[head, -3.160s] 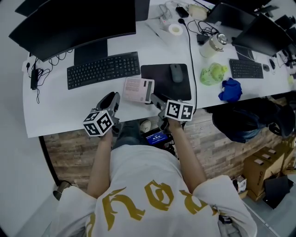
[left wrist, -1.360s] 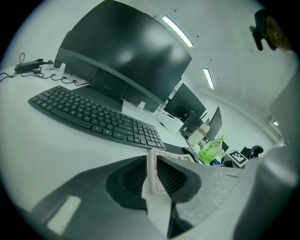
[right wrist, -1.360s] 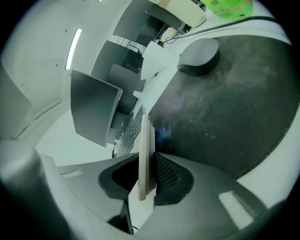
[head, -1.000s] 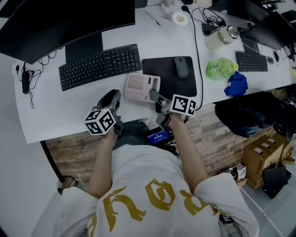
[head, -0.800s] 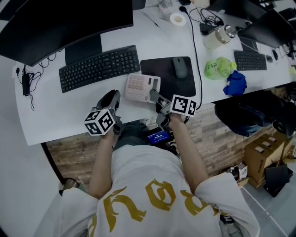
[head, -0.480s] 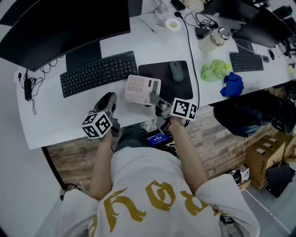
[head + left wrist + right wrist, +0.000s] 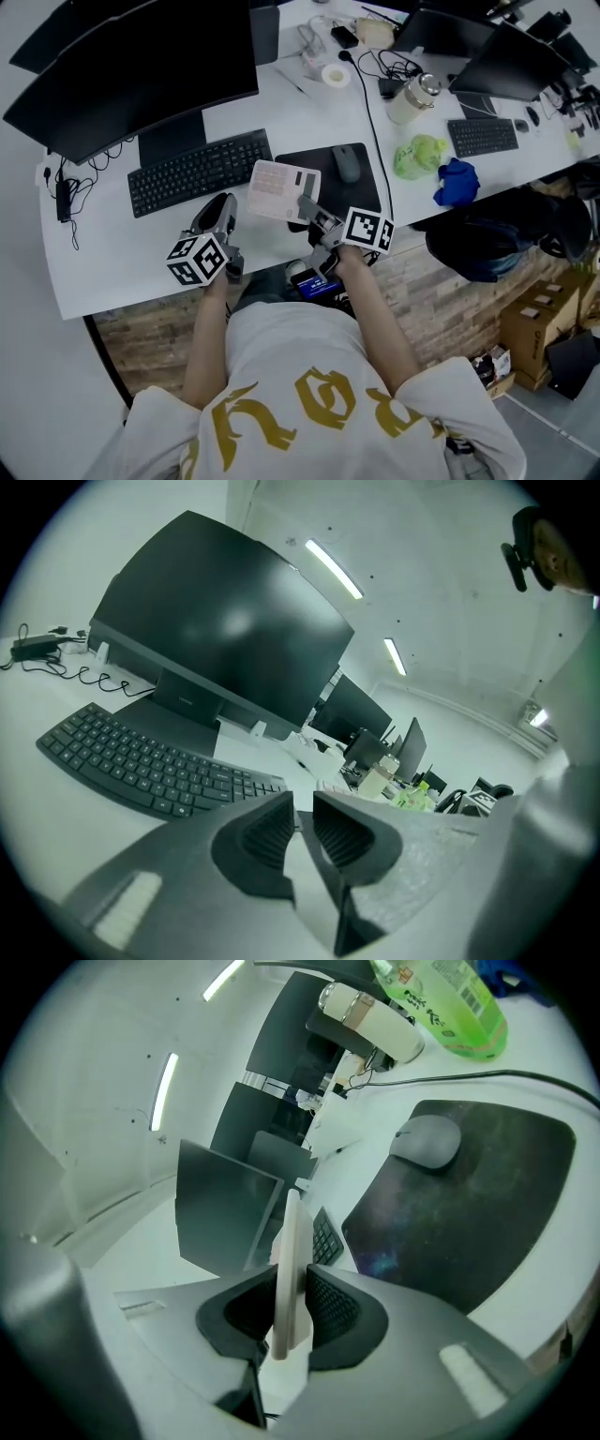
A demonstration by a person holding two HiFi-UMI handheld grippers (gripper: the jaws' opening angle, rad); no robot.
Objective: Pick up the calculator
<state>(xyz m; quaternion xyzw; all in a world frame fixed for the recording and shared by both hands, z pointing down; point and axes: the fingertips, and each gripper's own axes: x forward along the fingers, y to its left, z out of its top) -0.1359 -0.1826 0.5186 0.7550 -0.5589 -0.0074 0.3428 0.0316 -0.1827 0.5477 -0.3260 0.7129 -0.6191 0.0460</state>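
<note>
The calculator [image 7: 284, 178], pale pink-white with a dark display, is held up off the white desk [image 7: 122, 253], in front of the keyboard and the mouse pad. My right gripper [image 7: 307, 204] is shut on its near edge. In the right gripper view the calculator [image 7: 291, 1260] stands edge-on between the two pads. My left gripper [image 7: 221, 201] hovers over the desk's front, left of the calculator. Seen in the left gripper view, the left gripper [image 7: 302, 819] holds nothing, its pads nearly touching.
A black keyboard [image 7: 200, 172] lies under a large monitor [image 7: 141, 70]. A mouse [image 7: 346, 162] rests on the dark mouse pad [image 7: 361, 187], with a cable running past it. To the right are a green bag [image 7: 417, 153], a blue cloth [image 7: 457, 181] and a jar [image 7: 412, 97].
The right gripper has risen with the calculator, which has left the desk and now hangs above it. The left gripper has risen too, still holding nothing.
</note>
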